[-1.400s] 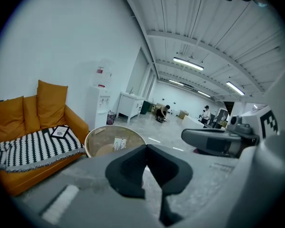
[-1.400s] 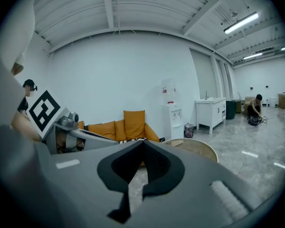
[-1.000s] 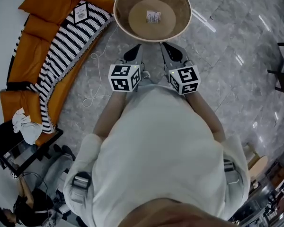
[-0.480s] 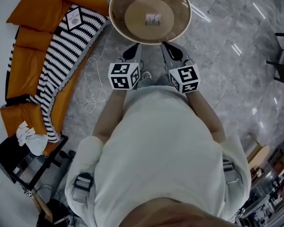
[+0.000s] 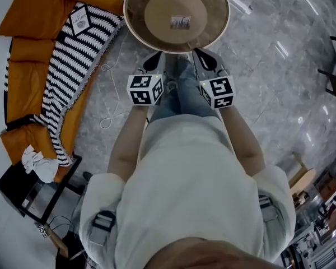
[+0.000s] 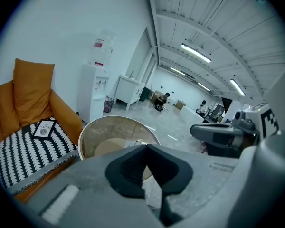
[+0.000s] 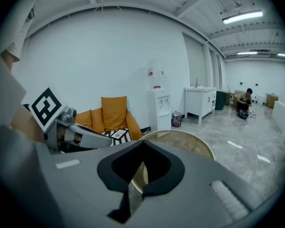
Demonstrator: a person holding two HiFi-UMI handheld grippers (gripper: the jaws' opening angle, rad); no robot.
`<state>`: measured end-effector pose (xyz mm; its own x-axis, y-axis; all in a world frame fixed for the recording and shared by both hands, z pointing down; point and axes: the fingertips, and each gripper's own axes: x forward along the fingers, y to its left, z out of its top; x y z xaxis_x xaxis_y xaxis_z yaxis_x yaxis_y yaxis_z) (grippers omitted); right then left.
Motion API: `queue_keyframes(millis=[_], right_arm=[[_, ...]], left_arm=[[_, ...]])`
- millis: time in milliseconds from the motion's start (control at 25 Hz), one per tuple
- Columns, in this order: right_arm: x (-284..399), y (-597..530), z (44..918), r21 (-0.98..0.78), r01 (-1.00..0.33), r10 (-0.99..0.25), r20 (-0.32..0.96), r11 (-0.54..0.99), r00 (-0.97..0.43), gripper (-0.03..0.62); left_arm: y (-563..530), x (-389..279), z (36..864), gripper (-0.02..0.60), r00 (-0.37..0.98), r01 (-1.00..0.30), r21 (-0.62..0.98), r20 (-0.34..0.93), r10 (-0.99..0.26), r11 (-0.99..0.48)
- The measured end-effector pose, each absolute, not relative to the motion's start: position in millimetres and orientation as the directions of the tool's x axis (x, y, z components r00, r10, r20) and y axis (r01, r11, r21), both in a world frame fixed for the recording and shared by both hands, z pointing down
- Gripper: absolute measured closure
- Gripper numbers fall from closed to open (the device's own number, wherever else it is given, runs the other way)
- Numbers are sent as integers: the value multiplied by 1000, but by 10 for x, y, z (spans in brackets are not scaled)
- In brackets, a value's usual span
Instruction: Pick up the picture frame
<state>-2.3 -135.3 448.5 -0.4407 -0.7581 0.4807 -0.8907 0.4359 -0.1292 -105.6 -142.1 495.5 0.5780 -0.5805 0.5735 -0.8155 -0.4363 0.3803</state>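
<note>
The picture frame (image 5: pixel 79 19), small and black-edged with a white print, lies on a black-and-white striped blanket (image 5: pixel 73 66) on the orange sofa at upper left. It also shows in the left gripper view (image 6: pixel 44 128) and, small, in the right gripper view (image 7: pixel 118 135). My left gripper (image 5: pixel 154 60) and right gripper (image 5: pixel 204 58) are side by side in front of me, at the near rim of a round table (image 5: pixel 130 27), well to the right of the frame. Both are shut with nothing between the jaws, as seen at the left gripper (image 6: pixel 146 147) and right gripper (image 7: pixel 142 144).
The round table has a paler inner disc with a small label (image 5: pixel 180 22). A white cord (image 5: pixel 109 116) loops on the grey marble floor beside the sofa. A crumpled white cloth (image 5: pixel 36 162) and a dark glass side table (image 5: pixel 31 192) sit at lower left. A water dispenser (image 6: pixel 96 91) stands past the sofa.
Both grippers have come forward and down toward the round table's near rim. The table sits closer in view and the sofa has slid left. The jaws stayed shut.
</note>
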Motion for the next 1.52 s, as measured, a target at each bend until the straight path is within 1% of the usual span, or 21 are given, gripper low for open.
queue_keyframes(millis=[560, 1000, 1080, 1160, 1280, 1400, 1520], right_arm=[[223, -2153, 5606, -195, -892, -683, 583, 407, -439, 595], [440, -2422, 6737, -231, -900, -593, 687, 370, -420, 594], [454, -2445, 6920, -240, -899, -576, 700, 366, -422, 587], [443, -2479, 7085, -249, -894, -558, 710, 373, -430, 552], [418, -2542, 7303, -254, -888, -531, 725, 384, -438, 501], [405, -2593, 7492, -256, -885, -511, 739, 388, -438, 453], [388, -2638, 7659, -256, -882, -492, 752, 395, -438, 422]], left_arm=[[-2081, -692, 6089, 580, 573, -810, 386, 677, -461, -441], [-2420, -565, 7027, 577, 546, -817, 376, 747, -379, -436], [-2440, -537, 7197, 556, 543, -815, 375, 759, -359, -441], [-2475, -512, 7343, 506, 537, -814, 367, 769, -346, -450], [-2534, -454, 7510, 448, 539, -804, 355, 773, -334, -476], [-2582, -393, 7658, 410, 542, -791, 348, 779, -315, -503], [-2644, -364, 7793, 392, 541, -787, 344, 784, -304, -513]])
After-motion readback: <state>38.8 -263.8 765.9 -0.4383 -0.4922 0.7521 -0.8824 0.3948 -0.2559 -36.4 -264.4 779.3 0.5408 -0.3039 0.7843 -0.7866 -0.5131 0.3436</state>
